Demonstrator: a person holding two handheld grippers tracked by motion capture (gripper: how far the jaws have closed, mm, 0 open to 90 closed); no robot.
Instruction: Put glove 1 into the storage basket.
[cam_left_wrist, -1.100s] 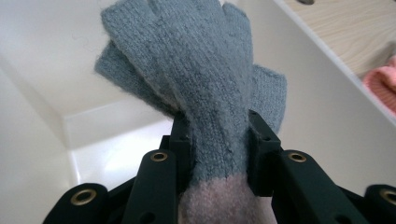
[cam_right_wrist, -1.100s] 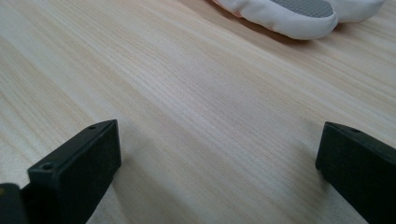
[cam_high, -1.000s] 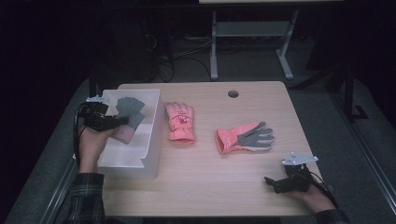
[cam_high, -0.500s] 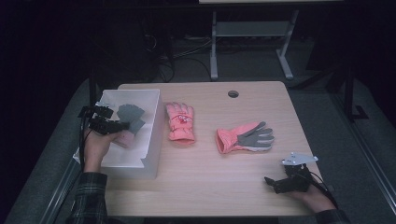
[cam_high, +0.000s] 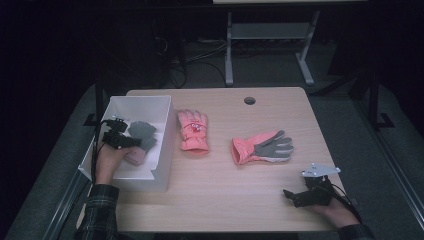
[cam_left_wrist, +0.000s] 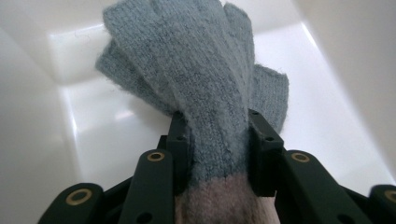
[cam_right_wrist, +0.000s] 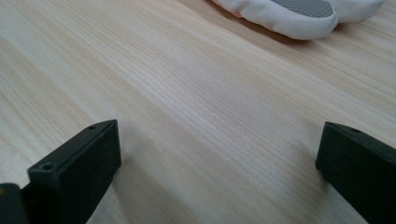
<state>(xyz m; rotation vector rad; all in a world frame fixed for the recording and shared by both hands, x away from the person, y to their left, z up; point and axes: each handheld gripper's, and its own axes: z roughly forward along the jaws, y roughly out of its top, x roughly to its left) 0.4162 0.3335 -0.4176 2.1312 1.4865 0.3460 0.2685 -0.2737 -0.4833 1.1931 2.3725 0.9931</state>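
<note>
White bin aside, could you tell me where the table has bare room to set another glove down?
Bare wood lies along the table's near edge between the white bin and right gripper, and beyond both pink gloves. Between them it is tight.

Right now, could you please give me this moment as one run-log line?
left gripper: shut on grey glove, inside white bin | right gripper: open, empty, over table

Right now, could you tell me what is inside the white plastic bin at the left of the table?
The white plastic bin holds a grey knitted glove with a pinkish cuff, clamped between the left gripper jaws. The floor beneath the glove is covered.
</note>
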